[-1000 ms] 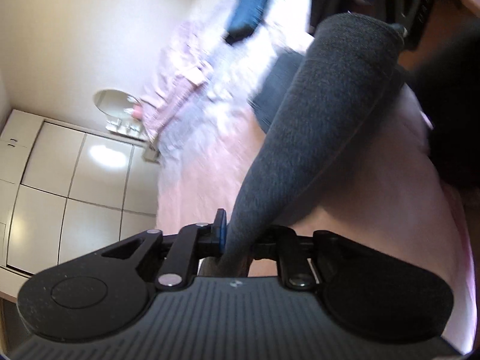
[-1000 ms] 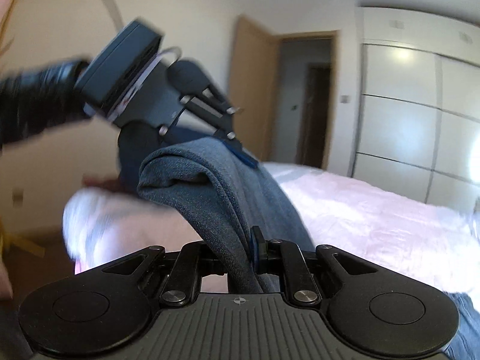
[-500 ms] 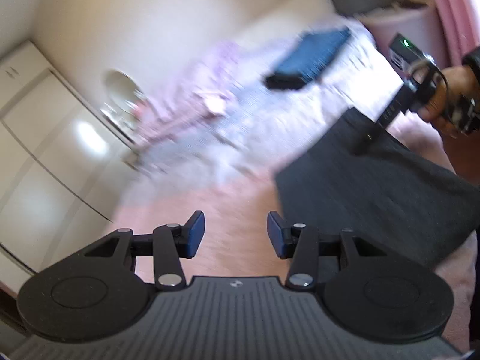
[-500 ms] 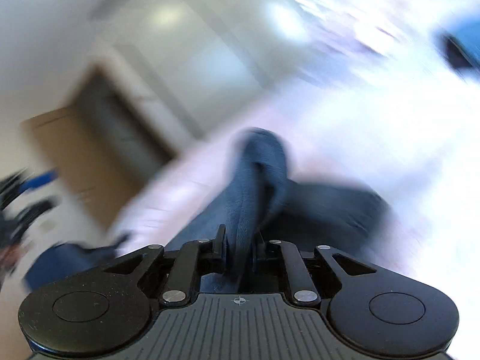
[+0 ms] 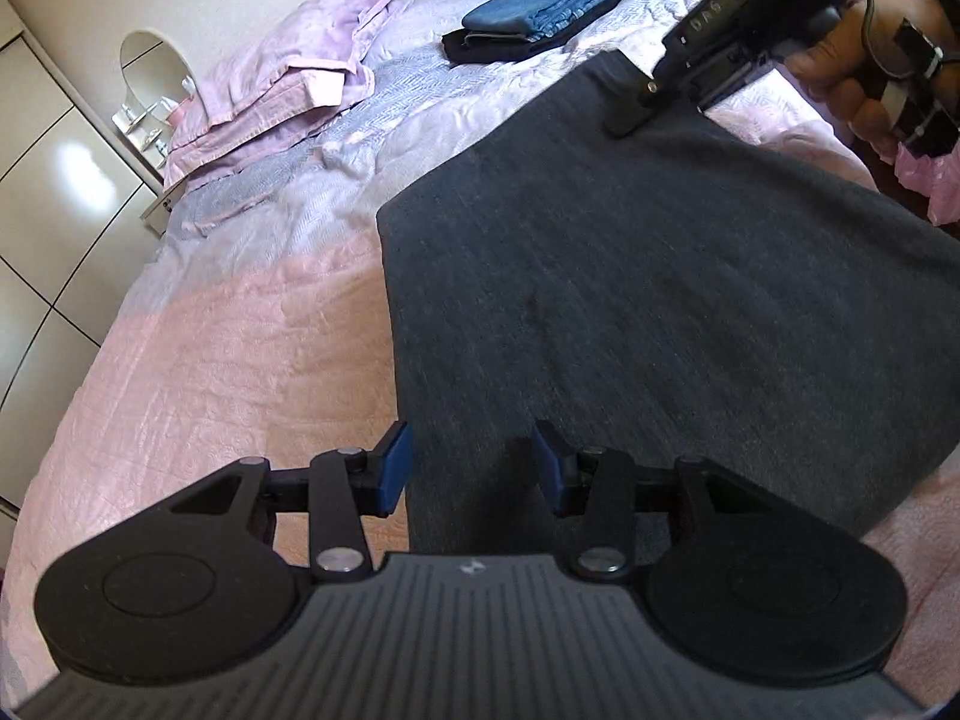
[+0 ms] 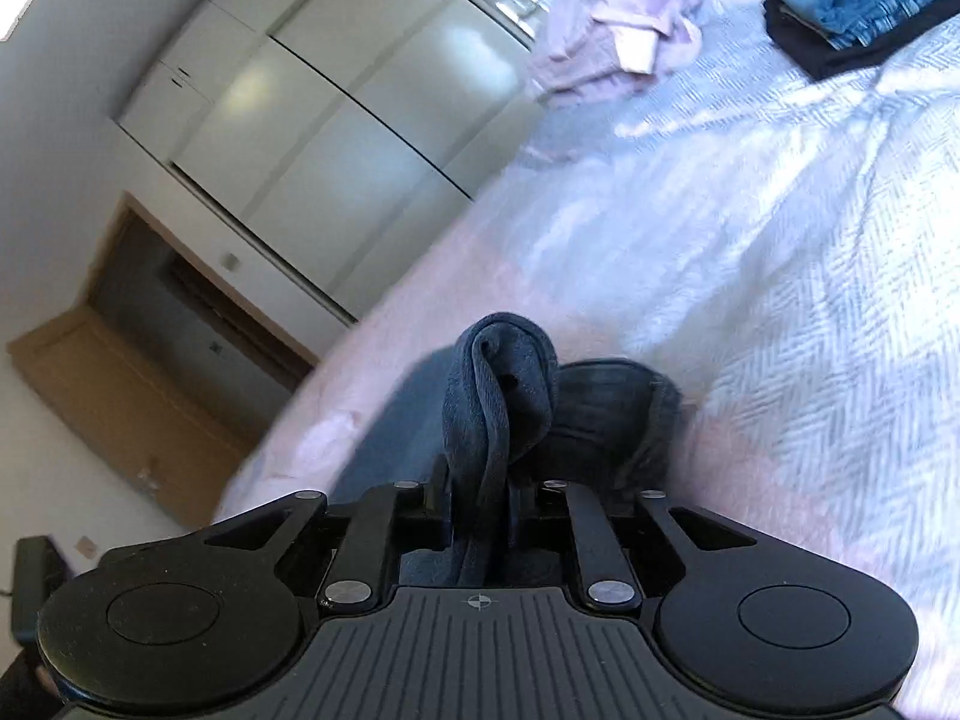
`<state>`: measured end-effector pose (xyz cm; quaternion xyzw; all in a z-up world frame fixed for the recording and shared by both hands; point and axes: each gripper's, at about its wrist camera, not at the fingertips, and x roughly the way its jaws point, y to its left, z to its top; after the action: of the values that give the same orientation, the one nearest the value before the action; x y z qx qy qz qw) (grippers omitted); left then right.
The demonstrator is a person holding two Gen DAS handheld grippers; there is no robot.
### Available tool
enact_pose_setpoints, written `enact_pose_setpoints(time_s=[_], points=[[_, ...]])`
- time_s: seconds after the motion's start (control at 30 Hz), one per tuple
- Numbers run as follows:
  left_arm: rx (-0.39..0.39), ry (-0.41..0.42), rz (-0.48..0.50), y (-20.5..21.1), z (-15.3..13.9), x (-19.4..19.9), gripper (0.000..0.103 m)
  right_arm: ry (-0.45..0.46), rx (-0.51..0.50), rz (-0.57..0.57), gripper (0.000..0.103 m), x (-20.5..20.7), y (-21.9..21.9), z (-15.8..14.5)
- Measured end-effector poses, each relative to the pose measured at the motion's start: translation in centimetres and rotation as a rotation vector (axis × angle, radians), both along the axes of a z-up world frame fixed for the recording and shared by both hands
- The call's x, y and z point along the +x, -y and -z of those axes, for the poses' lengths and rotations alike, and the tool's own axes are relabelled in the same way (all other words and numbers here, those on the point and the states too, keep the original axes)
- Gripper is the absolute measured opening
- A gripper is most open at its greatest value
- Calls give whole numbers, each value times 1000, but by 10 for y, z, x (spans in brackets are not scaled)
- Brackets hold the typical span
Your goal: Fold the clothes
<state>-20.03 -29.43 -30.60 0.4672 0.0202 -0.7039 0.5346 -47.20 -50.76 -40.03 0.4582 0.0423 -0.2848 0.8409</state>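
A dark grey garment (image 5: pixel 630 276) lies spread flat on the pink bed cover. My left gripper (image 5: pixel 471 468) is open just above its near left corner, holding nothing. My right gripper (image 5: pixel 624 120) is at the garment's far edge in the left wrist view. In the right wrist view it (image 6: pixel 480 498) is shut on a bunched fold of the grey garment (image 6: pixel 498 390), which rises between its fingers.
A stack of folded blue and black clothes (image 5: pixel 552 6) lies at the far end of the bed (image 5: pixel 228 348). A crumpled lilac garment (image 5: pixel 288 78) lies near the far left. White wardrobe doors (image 6: pixel 336 108) and a wooden door (image 6: pixel 120 396) stand beyond the bed.
My left gripper let go of the grey garment and opened. The garment, held up before, now lies flat on the bed, with my right gripper lowered to its far edge.
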Motion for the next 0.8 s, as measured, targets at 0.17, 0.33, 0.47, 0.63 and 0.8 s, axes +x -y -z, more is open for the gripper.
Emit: enact_pose_setpoints(time_s=[0.17, 0.33, 0.47, 0.63, 0.8], points=[[-11, 24, -4, -19, -9, 4, 41, 7, 28, 31, 16, -15, -6, 8], [-34, 19, -13, -46, -19, 14, 41, -20, -3, 104, 49, -52, -48, -6], [-76, 18, 60, -69, -24, 13, 42, -26, 21, 44, 59, -52, -71, -4], [-70, 104, 195, -92, -10, 2, 50, -37, 74, 19, 63, -36, -82, 11], [-16, 144, 220, -89, 16, 1, 53, -39, 81, 24, 65, -21, -72, 18]])
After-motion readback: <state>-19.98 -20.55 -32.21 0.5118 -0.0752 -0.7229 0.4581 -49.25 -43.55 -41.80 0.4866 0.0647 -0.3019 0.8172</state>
